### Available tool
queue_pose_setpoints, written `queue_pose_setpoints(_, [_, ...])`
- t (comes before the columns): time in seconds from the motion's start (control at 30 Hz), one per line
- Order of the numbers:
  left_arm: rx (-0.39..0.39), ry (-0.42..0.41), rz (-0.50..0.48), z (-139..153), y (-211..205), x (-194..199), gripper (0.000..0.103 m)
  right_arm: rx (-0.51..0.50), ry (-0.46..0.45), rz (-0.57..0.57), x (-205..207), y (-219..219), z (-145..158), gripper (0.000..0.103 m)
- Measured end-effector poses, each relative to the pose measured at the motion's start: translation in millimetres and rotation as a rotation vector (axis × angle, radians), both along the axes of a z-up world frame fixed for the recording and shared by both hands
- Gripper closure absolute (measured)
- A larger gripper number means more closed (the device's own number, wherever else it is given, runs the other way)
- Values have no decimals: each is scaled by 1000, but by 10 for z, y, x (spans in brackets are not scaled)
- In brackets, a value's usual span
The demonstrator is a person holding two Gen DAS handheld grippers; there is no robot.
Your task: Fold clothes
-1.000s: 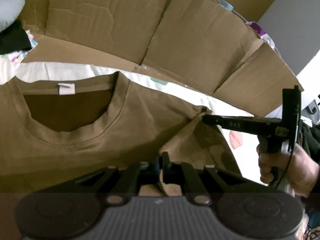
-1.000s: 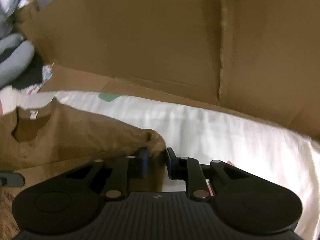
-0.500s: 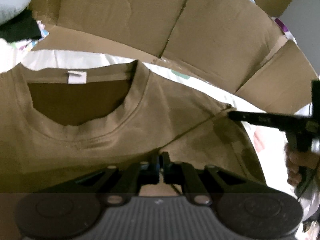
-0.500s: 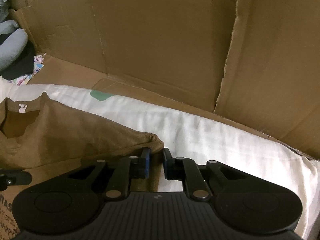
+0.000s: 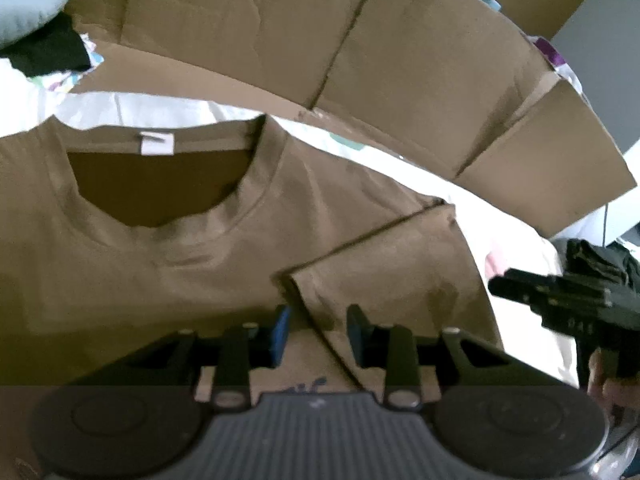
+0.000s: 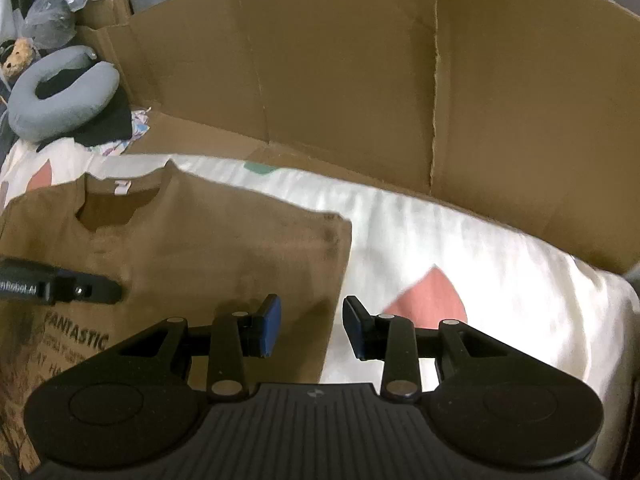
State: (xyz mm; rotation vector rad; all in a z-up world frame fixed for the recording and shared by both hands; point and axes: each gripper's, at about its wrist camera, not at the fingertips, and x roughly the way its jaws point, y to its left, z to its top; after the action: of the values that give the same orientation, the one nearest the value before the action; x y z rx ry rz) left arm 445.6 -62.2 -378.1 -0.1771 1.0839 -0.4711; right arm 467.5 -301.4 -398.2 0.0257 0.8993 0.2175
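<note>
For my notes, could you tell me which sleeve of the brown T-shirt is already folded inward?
The sleeve beside the right claw; it lies over the T-shirt.

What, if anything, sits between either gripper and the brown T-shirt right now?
Nothing visible. The left gripper stands open over the folded-in sleeve of the brown T-shirt, and the right gripper, also open, hangs over its edge; both have just been opening.

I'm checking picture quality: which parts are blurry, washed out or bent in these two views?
Left wrist: fisheye bends the cardboard wall; the right gripper is soft. Right wrist: the white sheet is overexposed and smeared; the brown T-shirt looks slightly blurred.
</note>
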Motion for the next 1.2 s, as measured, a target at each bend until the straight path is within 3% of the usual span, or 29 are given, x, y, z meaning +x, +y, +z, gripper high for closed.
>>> queue_pose_setpoints(0.3, [13, 14, 10, -79, -61, 7, 71, 2, 35, -15, -566, -25, -61, 62])
queue_pose_setpoints(0.5, [34, 11, 12, -123, -75, 51, 78, -18, 77, -40, -730, -42, -162, 62])
queue_pose_setpoints(0.6, [53, 8, 17, -148, -66, 62, 86, -25, 102, -69, -781, -71, -213, 62])
queue_pose_setpoints(0.73, [59, 6, 19, -125, -51, 12, 87, -19, 117, -91, -866, -99, -195, 62])
queue_pose_setpoints(0.9, [49, 19, 25, -38, -10, -120, 80, 23, 97, -104, -1035, -157, -64, 62])
queue_pose_setpoints(1.03, [42, 34, -27, 4, -79, -339, 71, 6, 85, -107, -1149, -182, -15, 62])
queue_pose_setpoints(1.2, [-3, 88, -52, 23, -172, -589, 70, 19, 83, -121, -1215, -211, -12, 63])
